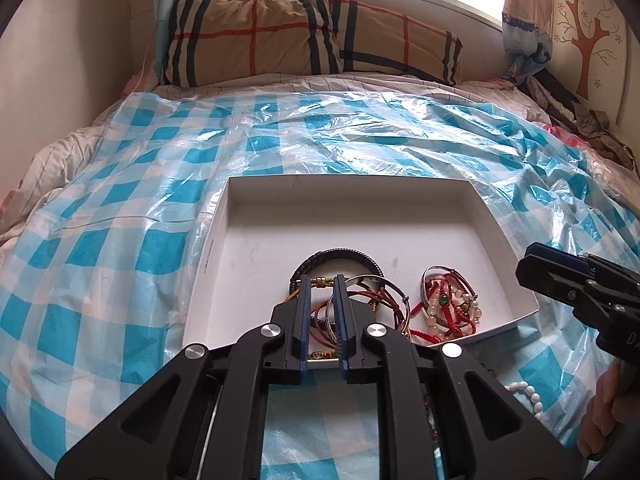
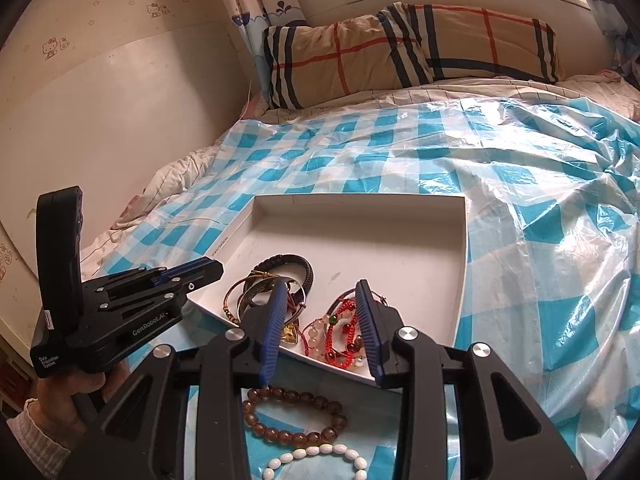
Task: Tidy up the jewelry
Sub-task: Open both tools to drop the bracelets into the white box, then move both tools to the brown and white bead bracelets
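Observation:
A white tray (image 1: 348, 182) (image 2: 360, 199) lies on the blue-checked plastic sheet. Near its front edge are a black braided bracelet (image 1: 340, 254) (image 2: 288, 260), thin red and silver bangles (image 1: 372, 292), and a tangle of red cord and pearl bracelets (image 1: 448, 308) (image 2: 340, 332). My left gripper (image 1: 323, 284) (image 2: 218, 270) hovers over the bangle pile with only a narrow gap and nothing pinched. My right gripper (image 2: 321, 284) (image 1: 528, 260) stands open above the red cord tangle, holding nothing. A brown bead bracelet (image 2: 292, 416) and a white bead bracelet (image 2: 316, 460) (image 1: 524, 394) lie on the sheet in front of the tray.
The sheet (image 1: 120, 208) covers a bed with a plaid pillow (image 1: 312, 36) under a window. A wall (image 2: 100, 120) runs along the left, and crumpled clothes (image 1: 592, 128) lie at the far right. A hand (image 2: 72, 396) holds the left gripper's grip.

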Demonstrator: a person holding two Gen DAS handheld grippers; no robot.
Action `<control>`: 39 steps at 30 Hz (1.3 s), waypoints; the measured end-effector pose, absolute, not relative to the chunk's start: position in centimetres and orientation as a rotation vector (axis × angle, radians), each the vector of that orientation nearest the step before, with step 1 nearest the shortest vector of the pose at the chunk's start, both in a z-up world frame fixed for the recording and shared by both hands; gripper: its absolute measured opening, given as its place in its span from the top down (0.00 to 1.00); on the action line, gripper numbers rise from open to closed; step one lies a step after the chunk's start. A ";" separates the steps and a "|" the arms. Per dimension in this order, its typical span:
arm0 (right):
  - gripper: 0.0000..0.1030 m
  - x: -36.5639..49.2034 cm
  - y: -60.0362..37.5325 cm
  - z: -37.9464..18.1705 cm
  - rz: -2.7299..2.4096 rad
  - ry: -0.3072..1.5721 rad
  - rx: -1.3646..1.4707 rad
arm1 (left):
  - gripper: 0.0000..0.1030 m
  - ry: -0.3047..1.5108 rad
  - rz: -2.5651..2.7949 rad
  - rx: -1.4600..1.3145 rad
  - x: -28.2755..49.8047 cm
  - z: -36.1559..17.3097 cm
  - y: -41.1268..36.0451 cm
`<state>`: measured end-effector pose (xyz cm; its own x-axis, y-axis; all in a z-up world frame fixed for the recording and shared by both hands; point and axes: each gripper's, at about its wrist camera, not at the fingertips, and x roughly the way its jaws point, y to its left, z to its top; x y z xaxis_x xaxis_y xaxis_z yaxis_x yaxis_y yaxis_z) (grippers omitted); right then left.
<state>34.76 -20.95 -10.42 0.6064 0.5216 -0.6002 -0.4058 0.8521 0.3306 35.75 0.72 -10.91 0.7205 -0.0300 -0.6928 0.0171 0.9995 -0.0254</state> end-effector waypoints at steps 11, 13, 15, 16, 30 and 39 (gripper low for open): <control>0.65 30.0 -22.0 -13.7 0.513 0.931 0.109 | 0.88 0.855 -0.174 0.064 30.7 -12.7 -2.5; 0.65 29.7 -22.0 -14.6 0.504 0.967 0.090 | 0.88 0.881 -0.208 0.084 31.0 -13.5 -3.8; 0.65 29.7 -21.8 -15.3 0.495 0.996 0.067 | 0.88 0.901 -0.222 0.108 31.6 -14.3 -5.0; 0.65 29.7 -21.7 -15.6 0.491 1.009 0.056 | 0.88 0.913 -0.229 0.122 31.9 -14.6 -5.5; 0.84 25.9 -19.3 -15.5 0.554 1.034 -0.052 | 0.91 0.999 -0.211 0.259 28.8 -15.3 -4.8; 0.70 26.4 -20.0 -15.3 0.551 1.053 0.018 | 0.94 0.994 -0.210 0.078 27.9 -13.4 -0.3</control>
<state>26.45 -20.00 -15.26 0.3735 0.4386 -0.8174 -0.4213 0.8653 0.2717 27.90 -0.31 -13.38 0.5274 -0.1399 -0.8380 0.2110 0.9770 -0.0303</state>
